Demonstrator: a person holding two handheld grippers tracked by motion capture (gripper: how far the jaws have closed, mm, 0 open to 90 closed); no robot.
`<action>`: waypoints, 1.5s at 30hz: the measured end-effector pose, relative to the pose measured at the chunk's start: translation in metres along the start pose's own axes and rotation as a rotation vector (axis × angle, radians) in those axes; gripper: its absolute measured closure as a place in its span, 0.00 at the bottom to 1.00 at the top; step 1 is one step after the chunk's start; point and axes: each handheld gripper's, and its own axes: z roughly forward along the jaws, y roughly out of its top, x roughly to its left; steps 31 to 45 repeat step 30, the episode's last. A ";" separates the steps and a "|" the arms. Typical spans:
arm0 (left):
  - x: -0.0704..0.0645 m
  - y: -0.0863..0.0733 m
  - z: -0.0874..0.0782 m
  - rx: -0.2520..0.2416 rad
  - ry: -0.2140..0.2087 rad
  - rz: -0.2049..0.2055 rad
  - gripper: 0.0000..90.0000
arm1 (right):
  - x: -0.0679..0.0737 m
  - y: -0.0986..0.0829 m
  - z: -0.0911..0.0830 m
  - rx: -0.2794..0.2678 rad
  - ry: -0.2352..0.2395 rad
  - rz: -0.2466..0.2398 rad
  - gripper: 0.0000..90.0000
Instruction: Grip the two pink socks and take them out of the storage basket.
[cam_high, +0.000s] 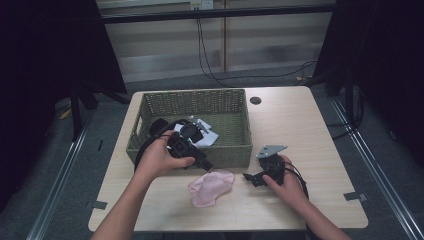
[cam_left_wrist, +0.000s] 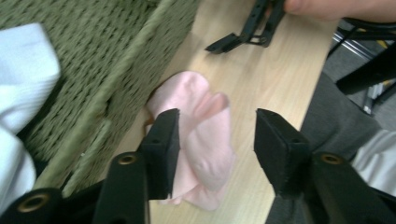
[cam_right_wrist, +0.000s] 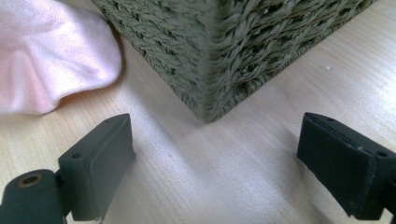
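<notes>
Since pink cloth (cam_left_wrist: 198, 140) by table's near edge looks soft, light: pinch raised fold. Left hand-held gripper (cam_left_wrist: 217, 140) jaws apart above it; right hand-held gripper (cam_right_wrist: 215, 163) jaws apart, empty.

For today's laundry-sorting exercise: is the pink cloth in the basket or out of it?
Out. The pink cloth lies crumpled on the table, just in front of the basket.

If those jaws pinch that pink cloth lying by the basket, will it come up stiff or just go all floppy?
Probably floppy: the pink cloth lies crumpled in soft folds on the table, so it should drape and hang from the left gripper. It looks thin, so likely light. Pushed, it would probably bunch up against the wicker basket rather than slide.
</notes>
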 end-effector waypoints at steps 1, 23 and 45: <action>0.001 -0.004 0.000 -0.006 0.005 -0.001 0.54 | 0.000 0.000 0.000 -0.001 -0.001 -0.001 0.11; 0.018 -0.075 0.020 -0.110 0.111 -0.031 0.44 | 0.000 0.000 0.000 -0.004 0.000 -0.004 0.11; 0.022 -0.089 0.031 -0.138 0.094 -0.054 0.41 | 0.000 0.000 0.000 -0.003 0.001 0.000 0.11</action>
